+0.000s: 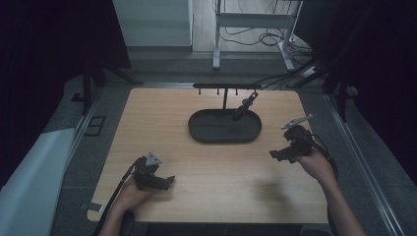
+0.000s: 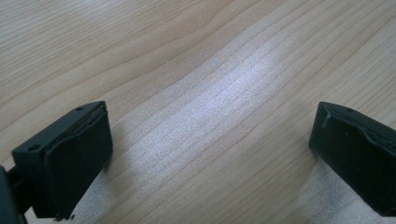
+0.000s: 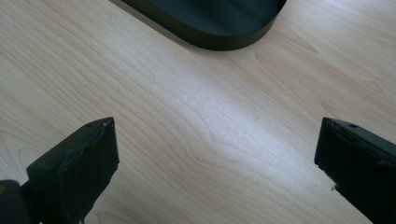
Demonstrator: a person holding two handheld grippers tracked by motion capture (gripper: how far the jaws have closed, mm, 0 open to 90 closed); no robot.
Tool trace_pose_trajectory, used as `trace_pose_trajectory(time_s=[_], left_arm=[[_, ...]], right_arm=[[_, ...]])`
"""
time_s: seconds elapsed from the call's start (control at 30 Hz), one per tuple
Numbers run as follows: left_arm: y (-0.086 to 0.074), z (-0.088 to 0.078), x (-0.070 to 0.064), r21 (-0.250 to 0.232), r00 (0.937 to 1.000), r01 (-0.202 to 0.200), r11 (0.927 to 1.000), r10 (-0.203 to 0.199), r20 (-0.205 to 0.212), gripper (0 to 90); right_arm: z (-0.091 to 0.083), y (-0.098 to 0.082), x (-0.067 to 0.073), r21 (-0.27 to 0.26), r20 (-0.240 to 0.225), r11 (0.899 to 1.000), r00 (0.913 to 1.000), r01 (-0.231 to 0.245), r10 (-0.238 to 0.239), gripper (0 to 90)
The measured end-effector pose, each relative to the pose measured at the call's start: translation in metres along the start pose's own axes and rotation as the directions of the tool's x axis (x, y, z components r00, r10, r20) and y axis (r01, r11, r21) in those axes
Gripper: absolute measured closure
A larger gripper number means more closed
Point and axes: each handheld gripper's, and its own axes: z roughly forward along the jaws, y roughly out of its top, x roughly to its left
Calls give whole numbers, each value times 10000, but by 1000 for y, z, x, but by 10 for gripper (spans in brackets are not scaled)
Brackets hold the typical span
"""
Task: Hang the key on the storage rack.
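Both the left gripper [image 1: 166, 181] and right gripper [image 1: 277, 155] rest with jaws spread and empty over the pale wooden bench [image 1: 162, 128], the right nearer the dark oval tray-stand [image 1: 201, 132], probably to take its small dark hanging piece [image 1: 243, 108].

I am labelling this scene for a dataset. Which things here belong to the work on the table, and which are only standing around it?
Part of the work:
- black oval tray stand
- dark item hanging on its bar
- left gripper, open
- right gripper, open

Standing around:
- white desk frame
- floor cables

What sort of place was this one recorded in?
Probably a lab or recording studio: a bare wooden table flanked by dark curtains, with loose cables on the floor behind and a metal frame.
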Motion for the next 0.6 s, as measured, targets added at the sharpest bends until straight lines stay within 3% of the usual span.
trace_pose_trajectory(time_s=[0.6], left_arm=[[0,0,0,6,10000,2,10000,-2,7,0]], right_arm=[[-11,-33,6,-287,64,9993,9997,-238,240,1]])
